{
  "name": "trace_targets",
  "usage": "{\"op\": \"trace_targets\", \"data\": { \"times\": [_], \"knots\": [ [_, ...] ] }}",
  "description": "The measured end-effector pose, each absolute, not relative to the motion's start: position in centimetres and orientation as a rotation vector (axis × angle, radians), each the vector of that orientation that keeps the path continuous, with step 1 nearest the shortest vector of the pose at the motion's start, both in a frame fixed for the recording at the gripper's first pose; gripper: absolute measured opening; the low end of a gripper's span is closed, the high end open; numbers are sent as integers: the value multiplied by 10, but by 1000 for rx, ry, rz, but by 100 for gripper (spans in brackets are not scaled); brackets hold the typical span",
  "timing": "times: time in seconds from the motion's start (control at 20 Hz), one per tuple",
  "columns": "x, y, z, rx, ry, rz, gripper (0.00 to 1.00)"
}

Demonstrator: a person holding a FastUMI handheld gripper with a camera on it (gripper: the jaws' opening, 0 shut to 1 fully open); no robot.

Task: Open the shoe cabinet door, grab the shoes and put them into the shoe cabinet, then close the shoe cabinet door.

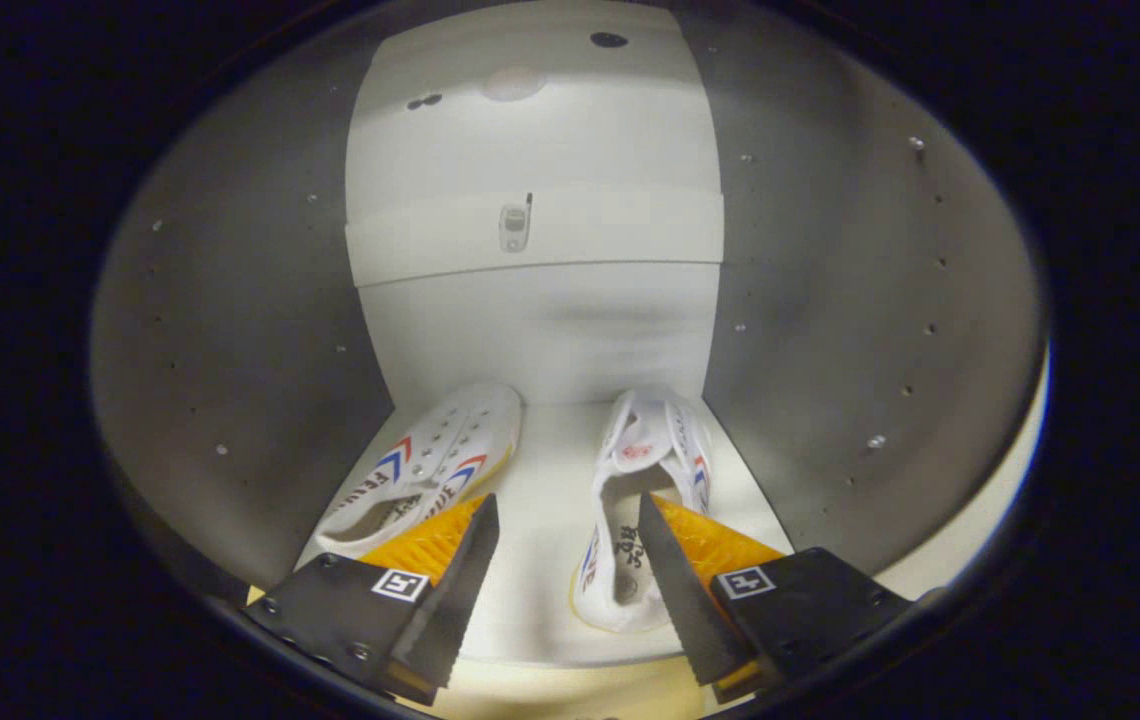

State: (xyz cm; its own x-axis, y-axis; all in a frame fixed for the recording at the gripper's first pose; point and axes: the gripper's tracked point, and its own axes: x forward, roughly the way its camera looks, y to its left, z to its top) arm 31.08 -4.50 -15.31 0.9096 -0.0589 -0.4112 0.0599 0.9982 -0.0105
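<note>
Gripper view: two shoes inside the cabinet [230, 330].
Gripper [568, 505] jaws open, empty; left shoe [430, 465] and right shoe [635, 500] lie low in frame.

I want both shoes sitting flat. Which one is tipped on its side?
The shoe beside the right jaw: its opening faces sideways. The other shoe sits upright. The gripper is open.

Both shoes [440, 470] look like matt canvas cloth with smooth rubbery soles. The shoe cabinet [230, 330] has smooth, matt laminate-like panels dotted with small metal studs. The gripper [567, 520], jaws apart, shows ribbed textured pads and serrated inner edges.
</note>
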Motion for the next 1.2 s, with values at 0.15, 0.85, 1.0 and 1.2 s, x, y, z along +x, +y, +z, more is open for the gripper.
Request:
{"op": "trace_targets", "data": {
  "times": [0.15, 0.85, 1.0, 1.2],
  "knots": [
    [275, -38, -137, -2, 389, -66, 92],
    [15, 1, -42, 8, 141, -120, 97],
    [-45, -16, -28, 10, 121, -148, 97],
    [-117, -63, -6, 26, 68, -239, 97]
  ]
}}
